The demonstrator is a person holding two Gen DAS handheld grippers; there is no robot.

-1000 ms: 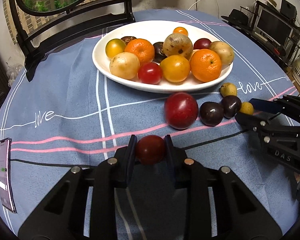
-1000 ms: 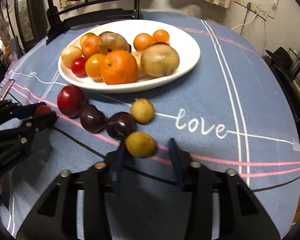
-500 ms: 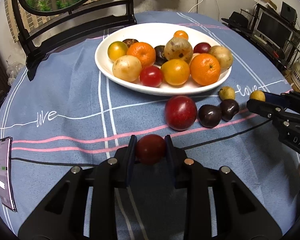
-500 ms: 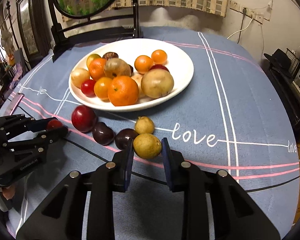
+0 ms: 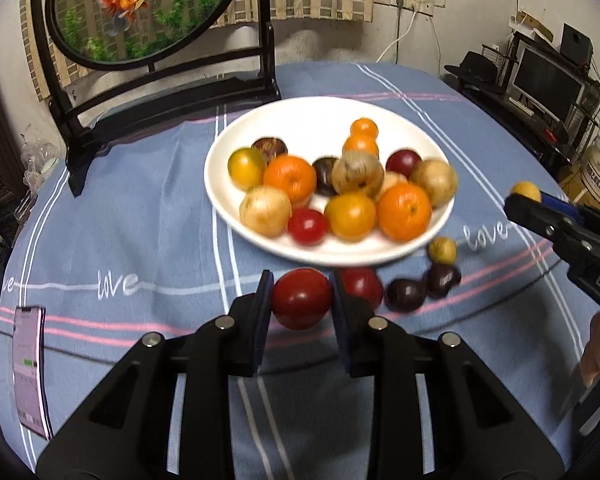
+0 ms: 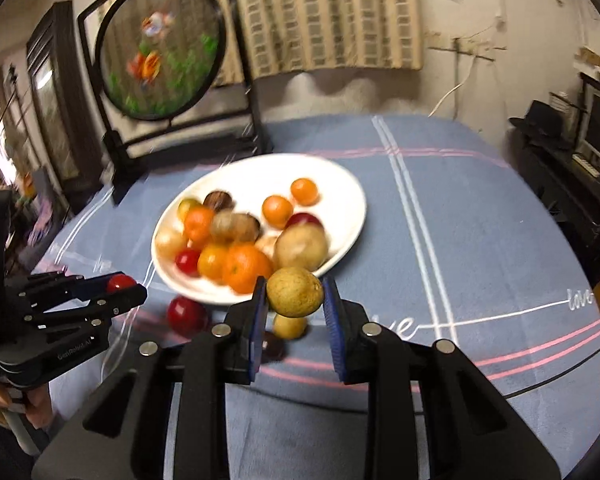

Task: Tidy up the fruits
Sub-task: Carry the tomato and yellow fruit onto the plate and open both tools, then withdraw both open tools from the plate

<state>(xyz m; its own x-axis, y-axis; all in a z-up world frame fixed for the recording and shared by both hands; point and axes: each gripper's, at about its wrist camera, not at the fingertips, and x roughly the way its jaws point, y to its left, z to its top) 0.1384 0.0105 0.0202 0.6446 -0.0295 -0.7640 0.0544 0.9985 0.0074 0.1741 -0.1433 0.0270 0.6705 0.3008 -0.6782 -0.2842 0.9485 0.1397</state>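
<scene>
**Left wrist view: both tools carrying fruit near the plate**

Left wrist view has my left tool [image 5: 302, 300] clamped on a dark red tomato [image 5: 302, 298], both blue pads pressed against its sides, the fruit held clear of the desk [image 5: 148, 216] just short of the white plate [image 5: 228, 184]. From the right wrist camera, my right tool [image 6: 295, 300] is closed the same way on a yellow-green fruit [image 6: 295, 297], lifted above the cloth in front of the plate's near rim.

Both tools point forward and downward toward the plate. I can see the right one from the left camera coming in from the right edge with its fruit at the tip, and a bit of the person's hand [image 5: 598, 344] beneath it.

Writing I can read: "love" in white script on the blue tablecloth [image 5: 116, 282], repeated to the right of the plate, and the letters "DAS" on the right tool's body. The marking on the left tool's side, seen from the right camera, is too blurred for me to read.

On the plate sit oranges, tomatoes and pale brown fruits in a loose heap. Still on the cloth just beside the plate are a red fruit [image 5: 362, 286], two dark purple fruits [image 5: 406, 295] and a small yellow fruit [image 5: 442, 250]. A phone [image 5: 30, 364] lies near the desk's left edge, and a round goldfish screen [image 5: 140, 4] stands at the back.
</scene>
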